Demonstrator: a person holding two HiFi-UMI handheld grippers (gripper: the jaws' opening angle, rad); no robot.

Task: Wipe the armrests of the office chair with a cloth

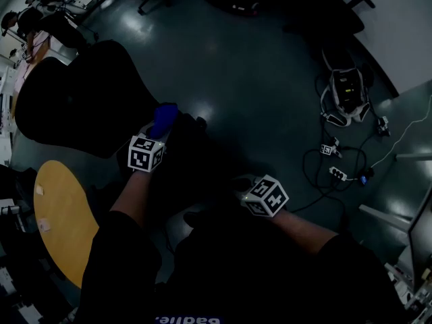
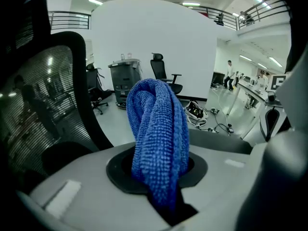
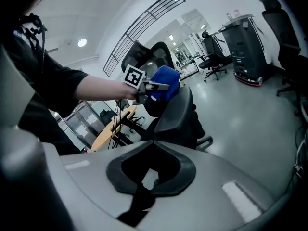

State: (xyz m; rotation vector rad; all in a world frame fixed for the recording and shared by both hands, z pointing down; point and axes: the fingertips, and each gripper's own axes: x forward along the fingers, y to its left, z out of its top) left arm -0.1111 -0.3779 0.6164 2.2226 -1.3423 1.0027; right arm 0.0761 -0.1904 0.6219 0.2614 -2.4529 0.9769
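Observation:
The black office chair [image 1: 71, 100] stands at the left of the head view; its mesh back [image 2: 43, 109] fills the left of the left gripper view. My left gripper [image 1: 160, 128] is shut on a bunched blue cloth [image 1: 165, 117], which rises from the jaws [image 2: 159, 129]. In the right gripper view the left gripper [image 3: 150, 86] holds the cloth [image 3: 163, 83] just above the rear end of a black armrest [image 3: 174, 110]; whether they touch I cannot tell. My right gripper [image 1: 246, 186] hangs low to the right of the chair, shut [image 3: 150, 170] and holding nothing.
A round wooden table [image 1: 64, 214] sits at the lower left, behind the chair. Cables and a power strip [image 1: 337, 173] lie on the floor at right, near a grey device [image 1: 345, 93]. More office chairs [image 2: 163, 73] and a black cart [image 2: 124, 78] stand farther off.

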